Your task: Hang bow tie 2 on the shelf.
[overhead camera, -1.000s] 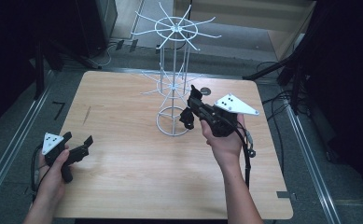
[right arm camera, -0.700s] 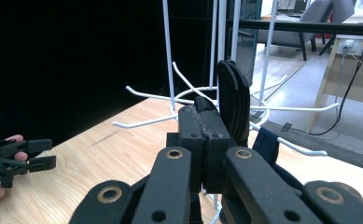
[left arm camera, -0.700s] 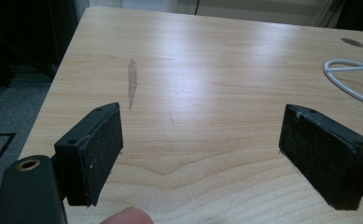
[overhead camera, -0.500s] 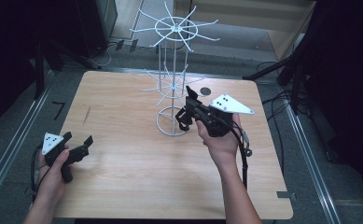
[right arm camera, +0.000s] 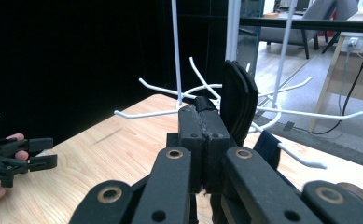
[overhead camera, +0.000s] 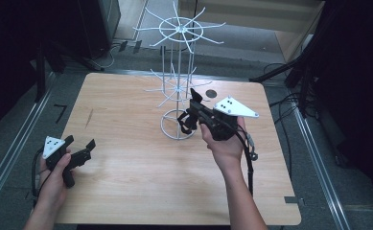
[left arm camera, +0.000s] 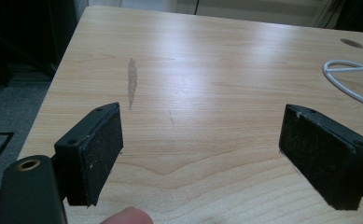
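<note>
Pale wooden worktop (overhead camera: 141,158) stood amid dark surroundings. The right gripper (overhead camera: 192,114), jaws clamped on a black strap (right arm camera: 239,100), hovered beside the white wire rack (overhead camera: 178,81); the left gripper (overhead camera: 80,143) rested near the front-left edge, jaws apart.

Wooden table (overhead camera: 126,201) fills centre frame, grey smudge (left arm camera: 132,84) toward its left, round dark hole (overhead camera: 211,93) near the far edge. Metal rails (overhead camera: 11,148) at left, cables (overhead camera: 289,103) on floor right.

Table (overhead camera: 141,191) lit evenly w/ soft overhead glare, surroundings v. dark; close tool parts blurry in right gripper view.
</note>
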{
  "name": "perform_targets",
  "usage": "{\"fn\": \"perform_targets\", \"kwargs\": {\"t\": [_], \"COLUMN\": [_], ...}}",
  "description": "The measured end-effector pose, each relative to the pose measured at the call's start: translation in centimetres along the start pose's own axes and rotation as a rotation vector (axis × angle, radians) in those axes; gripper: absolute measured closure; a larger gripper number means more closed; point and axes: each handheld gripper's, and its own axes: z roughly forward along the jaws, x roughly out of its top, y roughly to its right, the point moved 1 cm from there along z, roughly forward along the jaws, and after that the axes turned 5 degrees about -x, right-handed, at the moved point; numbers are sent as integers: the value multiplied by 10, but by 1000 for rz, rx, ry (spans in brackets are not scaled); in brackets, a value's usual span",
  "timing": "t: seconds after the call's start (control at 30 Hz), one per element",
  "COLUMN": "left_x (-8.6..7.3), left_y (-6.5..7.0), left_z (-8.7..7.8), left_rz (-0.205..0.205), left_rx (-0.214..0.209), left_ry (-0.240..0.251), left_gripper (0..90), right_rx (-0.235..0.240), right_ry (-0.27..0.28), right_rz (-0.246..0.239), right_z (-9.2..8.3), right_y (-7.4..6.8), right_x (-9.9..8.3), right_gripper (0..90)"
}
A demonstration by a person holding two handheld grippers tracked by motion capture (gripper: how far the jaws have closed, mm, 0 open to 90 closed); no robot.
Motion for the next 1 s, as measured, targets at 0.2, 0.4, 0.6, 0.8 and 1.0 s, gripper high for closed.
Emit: {"fn": "perform_targets", "kwargs": {"t": [0.2,0.4,0.6,0.8,1.0], "left_x": [0,0,0,0,0], "left_y": [0,1,2,1,1], "left_z": [0,0,0,0,0], "left_rz": [8,9,12,9,10], "left_rx": [2,4,1,-1,-1], "left_ry": [0,-1,-5,-4,-4], "left_gripper": [141,141,141,141,141], "right_rx": [-9,-18,-13,-10,-19], "right_ry": [15,28,42,56,64], "right_rz": [4,-1,-5,-12,-17], "right_z": [-13,-29,-36,-38,-35], "right_y": [4,6,6,3,7], "right_x": [2,3,9,16,23], "right_gripper": [900,900,900,900,900]}}
